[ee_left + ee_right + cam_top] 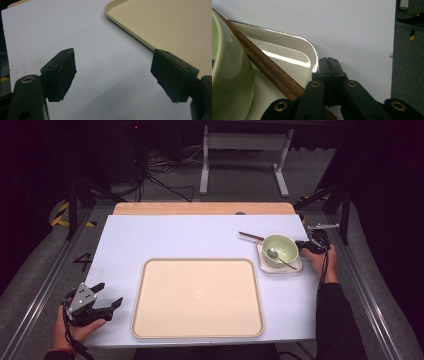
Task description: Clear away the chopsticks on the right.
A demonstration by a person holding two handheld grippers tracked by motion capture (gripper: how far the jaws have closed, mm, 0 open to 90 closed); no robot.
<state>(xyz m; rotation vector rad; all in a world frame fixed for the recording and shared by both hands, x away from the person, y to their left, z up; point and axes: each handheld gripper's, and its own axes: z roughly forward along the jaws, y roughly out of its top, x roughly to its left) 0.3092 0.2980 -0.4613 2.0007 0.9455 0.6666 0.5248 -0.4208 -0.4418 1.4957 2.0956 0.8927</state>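
A pale green bowl [280,249] with a metal spoon [281,258] in it stands on a small white square plate [296,268] at the right of the table. Brown chopsticks [250,236] stick out from behind the bowl. My right gripper [303,245] lies at the plate's right side, held level. In the right gripper view it [329,59] is shut, its tips right beside the plate's rim [287,50], with the chopsticks [267,67] and bowl [227,62] to their left. My left gripper [107,296] rests open near the table's front left, with nothing between its fingers [112,67].
A large beige tray [197,297] lies empty at the front middle; its corner [175,25] shows just right of the left gripper. The white tabletop [175,235] ends in a wooden strip [200,208] at the back. Metal rails run along both sides.
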